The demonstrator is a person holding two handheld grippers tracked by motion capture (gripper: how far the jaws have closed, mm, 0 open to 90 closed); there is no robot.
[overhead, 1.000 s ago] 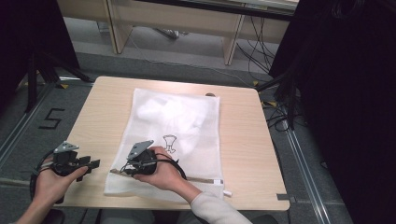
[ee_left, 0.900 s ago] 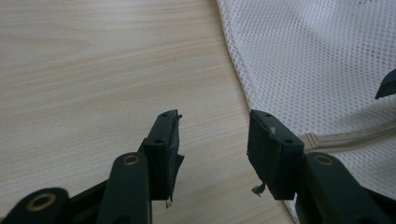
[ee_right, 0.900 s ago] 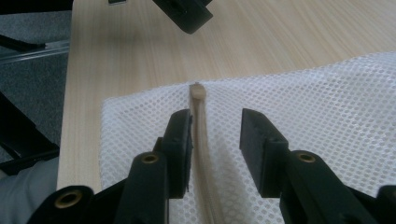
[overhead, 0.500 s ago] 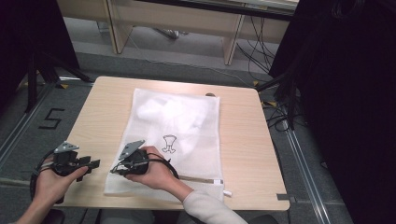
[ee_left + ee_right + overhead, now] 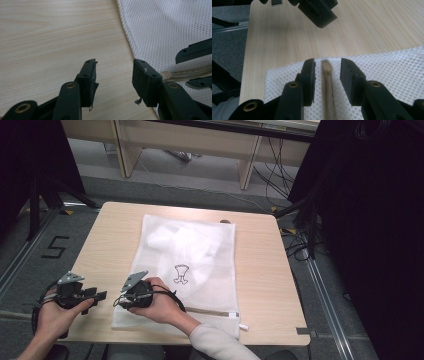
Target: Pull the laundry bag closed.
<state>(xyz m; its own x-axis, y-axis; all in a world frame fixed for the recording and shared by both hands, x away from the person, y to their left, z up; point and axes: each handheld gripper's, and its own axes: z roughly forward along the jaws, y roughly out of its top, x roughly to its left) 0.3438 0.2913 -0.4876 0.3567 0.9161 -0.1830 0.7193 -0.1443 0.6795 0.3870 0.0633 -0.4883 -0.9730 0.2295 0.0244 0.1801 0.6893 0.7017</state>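
Even overhead light, table bright, surroundings dark; soft shadows; close views slightly blurred.

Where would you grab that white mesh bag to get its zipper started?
Probably at the beige zipper end, near the corner of the white mesh bag closest to the person. It lies as a raised ridge on flat mesh, and the right hand-held gripper already straddles it with open jaws, so closing from above should pinch it. The left hand-held gripper waits open beside the bag's edge.
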